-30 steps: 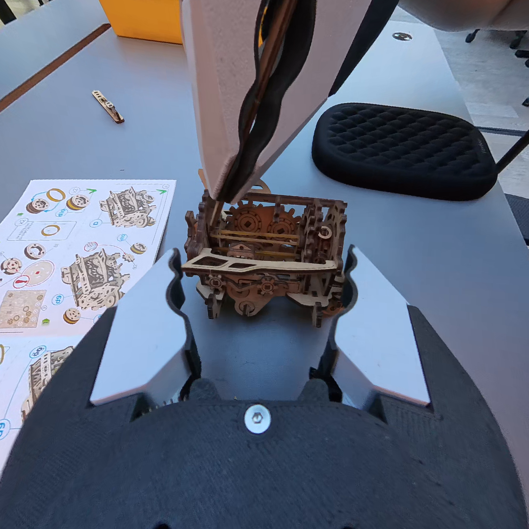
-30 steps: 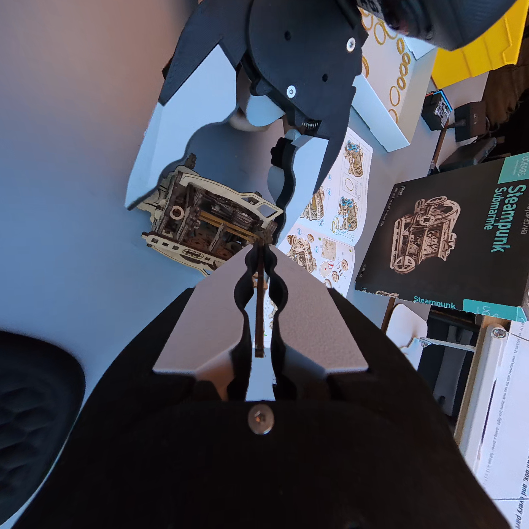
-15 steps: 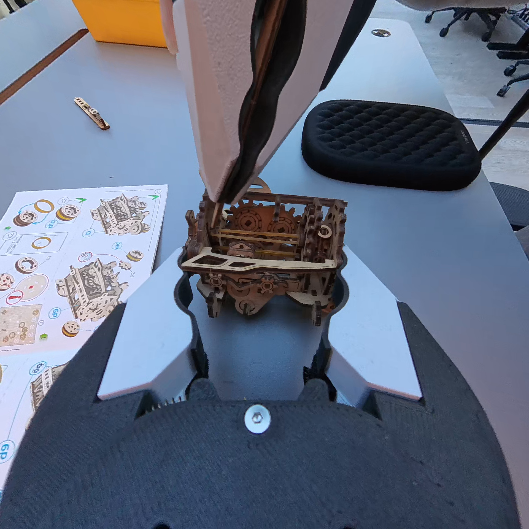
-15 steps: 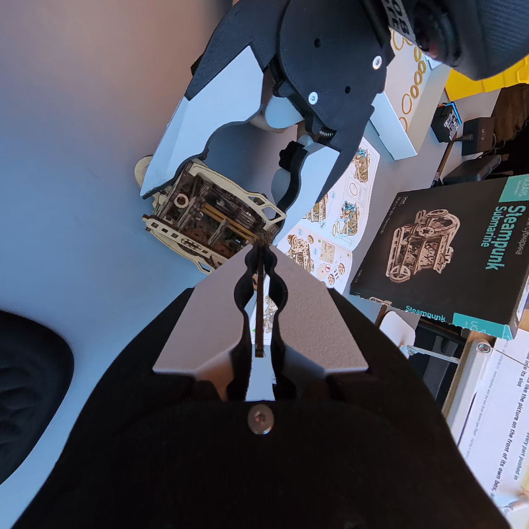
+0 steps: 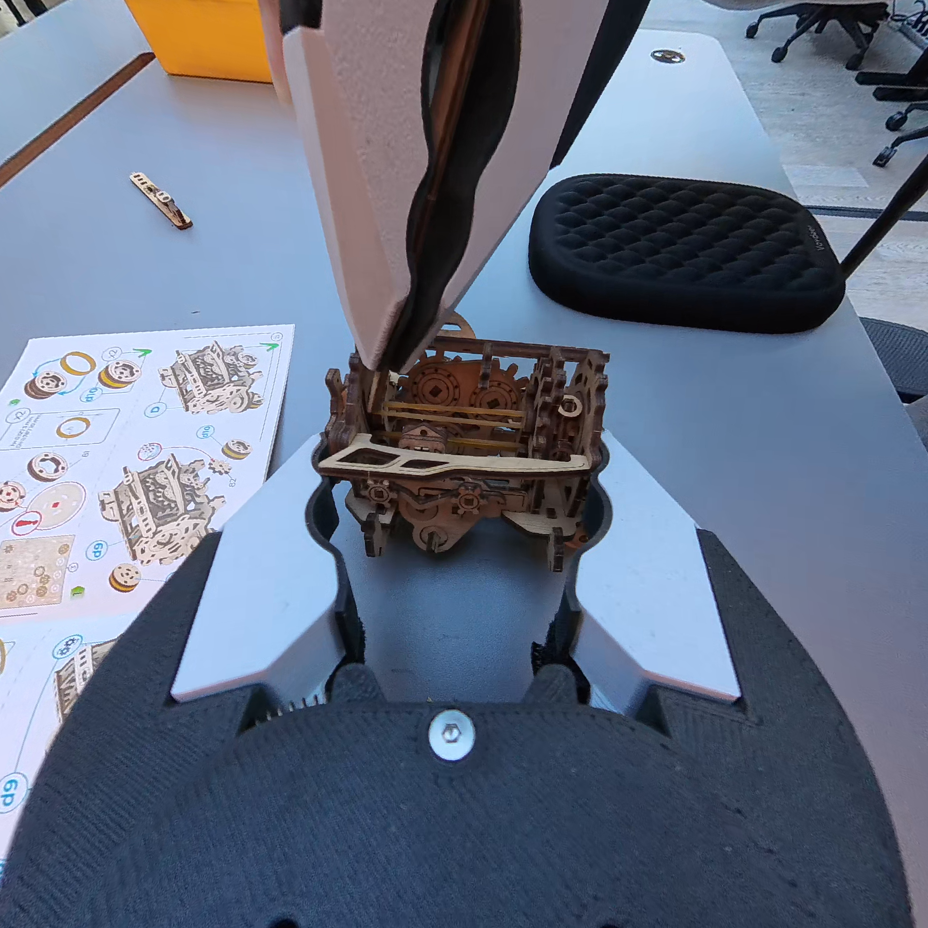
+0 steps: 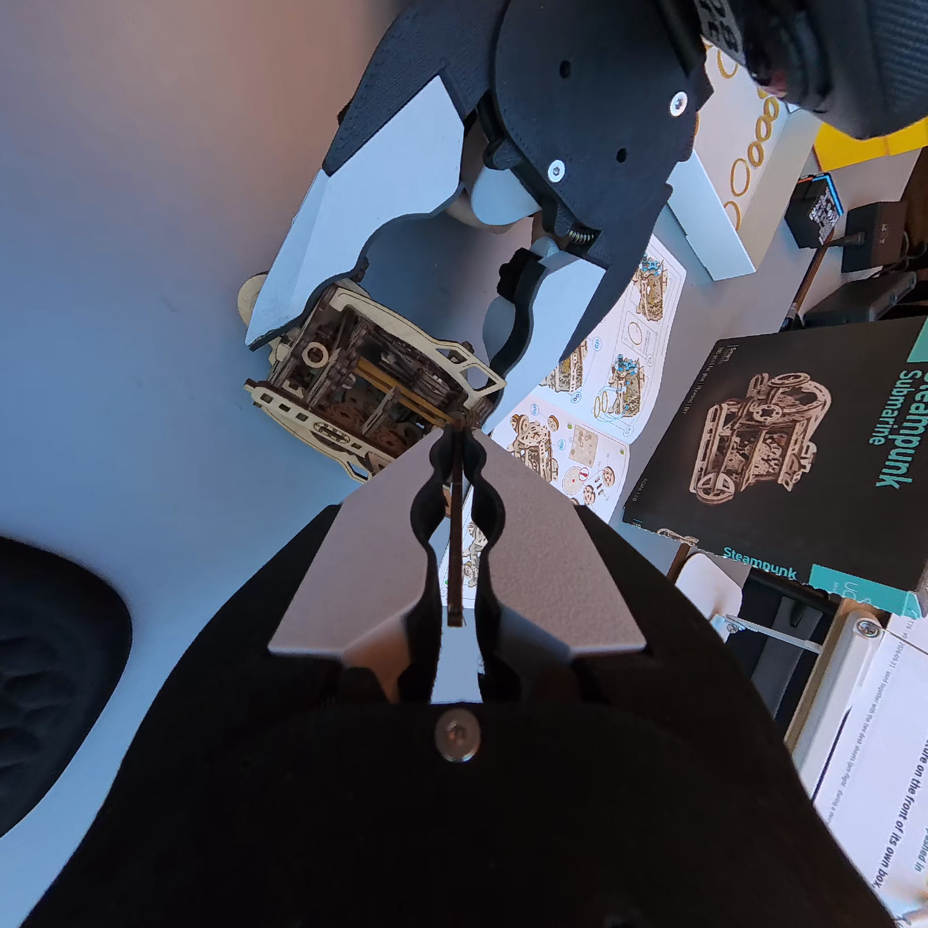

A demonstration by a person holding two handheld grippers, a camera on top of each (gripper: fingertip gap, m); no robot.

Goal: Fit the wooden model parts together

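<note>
The wooden model (image 5: 462, 452) stands on the grey desk (image 5: 703, 452), a half-built frame of gears, dark side plates and yellow rubber bands, with a pale flat plate across its near top edge. In the left wrist view it sits at the centre, just past the fingertips.

The left hand-held gripper (image 5: 459, 482) grips it by the ends: its fingers (image 5: 281, 552) stand wide, one at 9 o'clock and one at 3 o'clock of the model, dark pads pressed against its two side plates. The right wrist view shows the same grip from above.

The right hand-held gripper (image 6: 456, 442) comes down at the model's 11 o'clock corner in the left wrist view. Its jaws are closed on a thin dark wooden strip (image 6: 456, 527), seen edge-on between the wavy black pads. The strip's tip is at the model's left end, just inside the side plate; whether it is seated I cannot tell.

At 9 o'clock of the model lies a white instruction sheet (image 5: 125, 452). At 11 o'clock, well apart, a small loose wooden part (image 5: 160, 201) lies on the desk, and beyond it a yellow bin (image 5: 201, 40). At 2 o'clock sits a black quilted pad (image 5: 678, 251). In the right wrist view a black box (image 6: 778, 452) lies beside the sheet.
</note>
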